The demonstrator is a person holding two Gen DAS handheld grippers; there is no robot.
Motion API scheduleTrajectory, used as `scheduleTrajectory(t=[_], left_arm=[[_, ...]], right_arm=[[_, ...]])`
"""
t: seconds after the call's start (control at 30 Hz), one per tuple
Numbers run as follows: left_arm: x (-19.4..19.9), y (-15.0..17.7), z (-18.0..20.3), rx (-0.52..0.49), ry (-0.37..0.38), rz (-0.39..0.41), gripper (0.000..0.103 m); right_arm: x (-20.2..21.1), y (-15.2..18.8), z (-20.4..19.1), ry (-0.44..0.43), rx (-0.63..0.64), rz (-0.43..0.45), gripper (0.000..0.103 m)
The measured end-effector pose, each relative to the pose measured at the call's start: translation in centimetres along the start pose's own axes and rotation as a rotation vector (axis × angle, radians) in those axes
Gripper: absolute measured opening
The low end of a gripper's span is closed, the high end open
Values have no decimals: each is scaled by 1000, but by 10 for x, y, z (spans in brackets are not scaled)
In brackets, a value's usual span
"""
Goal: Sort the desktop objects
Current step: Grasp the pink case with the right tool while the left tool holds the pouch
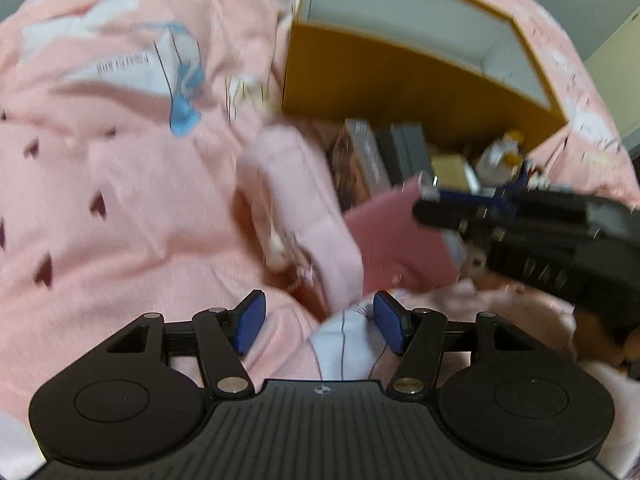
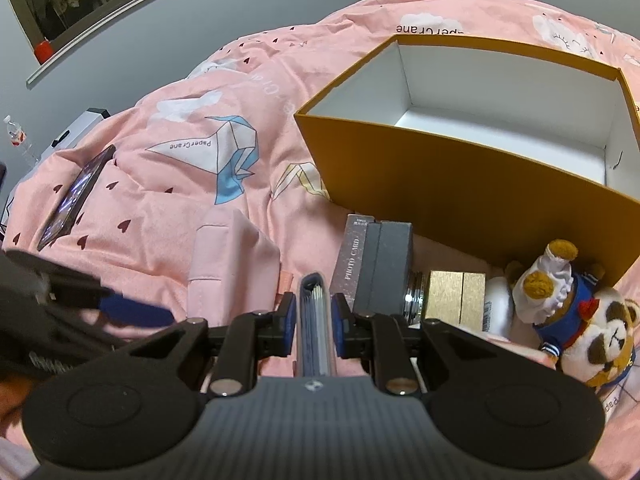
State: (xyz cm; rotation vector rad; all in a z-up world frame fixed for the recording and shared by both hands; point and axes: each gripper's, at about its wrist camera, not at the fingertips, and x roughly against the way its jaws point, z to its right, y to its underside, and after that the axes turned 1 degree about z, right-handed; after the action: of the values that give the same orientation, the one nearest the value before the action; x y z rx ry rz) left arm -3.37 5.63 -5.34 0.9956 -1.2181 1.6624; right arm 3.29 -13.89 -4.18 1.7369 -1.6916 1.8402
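Pink cloth with paper-crane drawings covers the bed (image 2: 132,208), and all the things lie on it. The right tongs (image 2: 315,317) pinch a thin pink card holder (image 2: 315,312) between their two blue pads, one pad pressed on each side. The card holder stands on its edge, so the right wrist view looks straight down its open end and sees the card sleeves inside. In the left wrist view the same card holder (image 1: 400,240) shows its flat pink side, with the right tongs (image 1: 424,204) coming in from the right and gripping it. The left tongs (image 1: 320,322) are spread wide with nothing between the pads, and they hang low over the bed, just beside the card holder. A soft pink pouch (image 2: 230,264) lies just left of the card holder. On the other side stand a box marked PHOTO CARD (image 2: 352,260) and a grey box (image 2: 386,268), touching each other. Next to them sits a small gold box (image 2: 456,294). A toy bear (image 2: 596,336) in a blue sailor suit lies at the far right. Behind all these is a big orange box (image 2: 460,168), open on top and white inside. A dark phone (image 2: 76,196) lies far off to the left on the bed.
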Motion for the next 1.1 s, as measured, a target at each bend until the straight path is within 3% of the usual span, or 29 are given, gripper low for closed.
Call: scheduleTrajectory(t=[0.33,0.43,0.5,0.67,1.1], left_arm=[[-23,-1,9,-50,-20,-26,67],[-28,-2,13,-66,-24,-23,52],[-27,-1,17,-84,-28,-15,37],[-11,3,25,-135,-50,53,24],[44,-33,18,-124,69,175,21]], right_arm=[[0,3,2,-3,-14,2,20],[-1,3,0,-2,-9,2,21],[-1,4,1,-2,-10,3,21],[1,4,1,-4,-11,13,20],[17,-26,-6,-29,-15,108,19]])
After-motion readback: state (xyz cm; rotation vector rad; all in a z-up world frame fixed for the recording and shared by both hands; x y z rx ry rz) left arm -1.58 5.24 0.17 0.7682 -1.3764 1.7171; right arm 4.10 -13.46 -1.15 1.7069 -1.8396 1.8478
